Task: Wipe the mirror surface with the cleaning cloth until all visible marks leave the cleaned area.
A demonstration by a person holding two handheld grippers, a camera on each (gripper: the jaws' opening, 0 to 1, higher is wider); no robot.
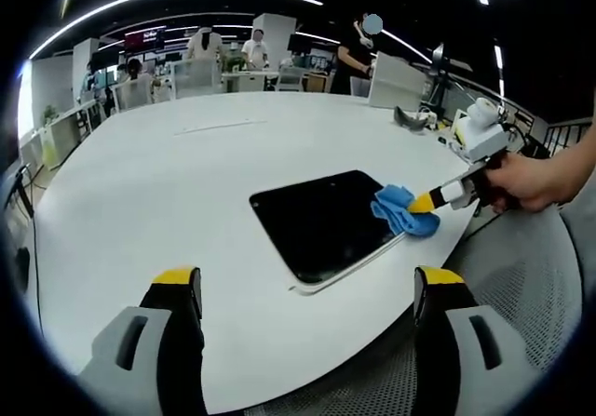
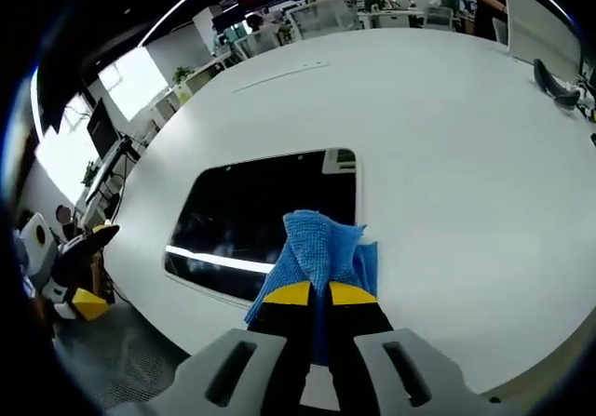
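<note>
A dark rectangular mirror (image 1: 321, 221) with a pale rim lies flat near the front edge of the white table (image 1: 168, 183). In the right gripper view the mirror (image 2: 251, 216) reflects a ceiling light strip. My right gripper (image 2: 314, 295) is shut on a blue cleaning cloth (image 2: 317, 244), which rests on the mirror's near right corner. The left gripper view shows that same gripper (image 1: 430, 202) coming in from the right, held by a hand, with the blue cloth (image 1: 402, 209) on the mirror's right edge. My left gripper (image 1: 307, 281) hangs open over the table's front edge, holding nothing.
A dark object (image 2: 557, 86) lies far right on the table. Small items (image 1: 414, 118) sit at the table's back right. Desks, chairs and several people stand in the office behind. The left gripper (image 2: 74, 276) shows at the left edge of the right gripper view.
</note>
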